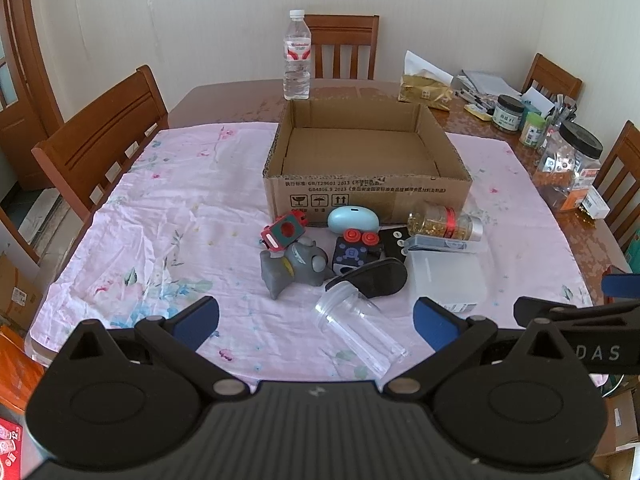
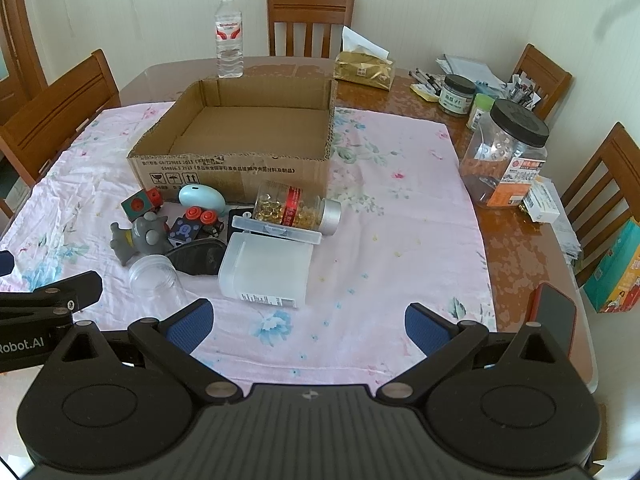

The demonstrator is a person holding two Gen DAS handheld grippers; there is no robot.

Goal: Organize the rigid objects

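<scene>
A cluster of small rigid things lies on the pink floral cloth (image 1: 160,216) just in front of the open cardboard box (image 1: 366,184), which stands empty at 12 o'clock from both grippers. Nearest the box wall sit a red-and-green toy cube (image 1: 285,232), a pale blue egg-shaped case (image 1: 353,219) and a capsule bottle (image 1: 444,222) lying on its side with its silver cap toward 3 o'clock. In front of these lie a grey rubber toy figure (image 1: 290,268), a dark blue cube with red buttons (image 1: 354,252), a black oval lid (image 1: 372,278) and a frosted plastic container (image 2: 266,270) on its side, its hinged lid open against the capsule bottle. A clear plastic jar (image 1: 354,326) lies tipped over at the near edge of the pile, mouth toward the toy figure.

The left gripper (image 1: 316,322) hovers low over the cloth with its blue-padded fingers spread wide, empty, the clear jar lying between them. The right gripper (image 2: 308,320) is likewise wide apart and empty, over bare cloth at 5 o'clock from the frosted container.

Beyond the box stand a water bottle (image 1: 297,56) and a gold tissue pack (image 1: 426,88); at 2 o'clock are lidded jars (image 2: 506,152) and pens.
</scene>
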